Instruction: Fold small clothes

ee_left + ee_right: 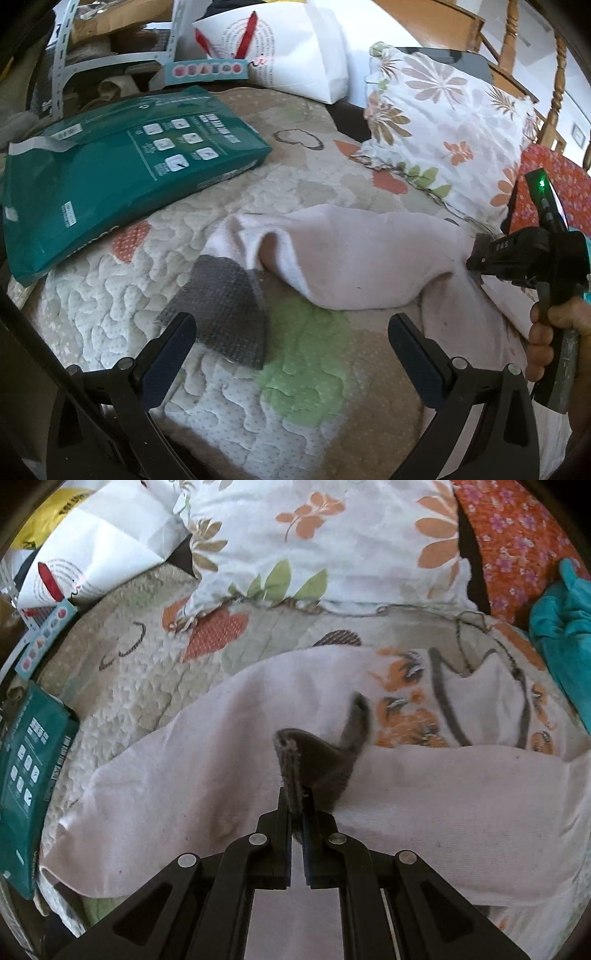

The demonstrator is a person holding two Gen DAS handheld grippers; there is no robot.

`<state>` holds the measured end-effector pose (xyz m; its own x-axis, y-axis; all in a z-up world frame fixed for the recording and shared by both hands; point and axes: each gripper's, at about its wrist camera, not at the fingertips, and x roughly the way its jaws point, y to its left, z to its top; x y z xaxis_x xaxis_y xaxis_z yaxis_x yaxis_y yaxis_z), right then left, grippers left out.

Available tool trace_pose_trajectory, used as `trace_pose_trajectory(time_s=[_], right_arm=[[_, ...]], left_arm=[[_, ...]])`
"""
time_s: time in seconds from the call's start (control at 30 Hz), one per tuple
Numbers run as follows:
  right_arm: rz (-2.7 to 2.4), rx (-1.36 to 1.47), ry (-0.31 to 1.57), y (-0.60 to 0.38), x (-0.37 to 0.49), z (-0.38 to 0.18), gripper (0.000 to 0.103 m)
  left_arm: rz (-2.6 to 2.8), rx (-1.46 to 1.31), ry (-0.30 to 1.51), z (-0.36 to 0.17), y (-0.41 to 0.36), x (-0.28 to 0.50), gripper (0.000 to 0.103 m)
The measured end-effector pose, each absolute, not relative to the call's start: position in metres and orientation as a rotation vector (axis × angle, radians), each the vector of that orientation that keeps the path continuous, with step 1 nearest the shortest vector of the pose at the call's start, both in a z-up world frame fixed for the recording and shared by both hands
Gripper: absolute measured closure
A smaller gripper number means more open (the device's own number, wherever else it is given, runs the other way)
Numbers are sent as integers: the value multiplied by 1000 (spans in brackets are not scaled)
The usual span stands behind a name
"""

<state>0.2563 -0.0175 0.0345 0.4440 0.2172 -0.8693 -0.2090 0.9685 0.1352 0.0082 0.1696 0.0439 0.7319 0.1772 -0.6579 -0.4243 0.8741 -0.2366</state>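
A white sock [351, 254] with a grey toe [225, 306] lies on the quilted bedspread [122, 295]. My left gripper [291, 336] is open and empty, hovering just in front of the grey toe. My right gripper [476, 264] is at the sock's other end. In the right wrist view my right gripper [295, 797] is shut on a grey part [314, 757] of the white sock [177, 794] and lifts it slightly. A patterned white garment [461, 701] with orange prints lies behind it.
A green packet [122, 162] lies at the left on the bed. A floral pillow [443, 122] is at the back right, with a white paper bag [295, 48] behind it. An orange floral cloth [517, 542] and a teal cloth [561, 638] are at the right.
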Motion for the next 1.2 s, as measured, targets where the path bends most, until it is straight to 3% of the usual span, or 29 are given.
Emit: trace_pose_trajectory(time_s=[0.27, 0.47, 0.53, 0.7, 0.87, 1.1, 1.2], right_arm=[[297, 6, 1101, 9, 263, 37, 98], [410, 17, 1157, 18, 263, 40, 90], [435, 59, 1122, 11, 260, 56, 82], [445, 41, 1069, 8, 243, 78, 81], [568, -30, 1084, 40, 205, 74, 81], [824, -204, 1071, 134, 132, 54, 52], [857, -297, 1002, 162, 101, 52, 51]], left_arm=[[372, -358, 679, 41, 167, 9, 0], [403, -390, 687, 38, 177, 7, 0], [413, -432, 680, 38, 184, 3, 0], [410, -514, 672, 39, 198, -6, 0], [406, -548, 554, 79, 215, -51, 0], [602, -548, 364, 128, 268, -122, 0], [639, -595, 344, 127, 287, -136, 0]])
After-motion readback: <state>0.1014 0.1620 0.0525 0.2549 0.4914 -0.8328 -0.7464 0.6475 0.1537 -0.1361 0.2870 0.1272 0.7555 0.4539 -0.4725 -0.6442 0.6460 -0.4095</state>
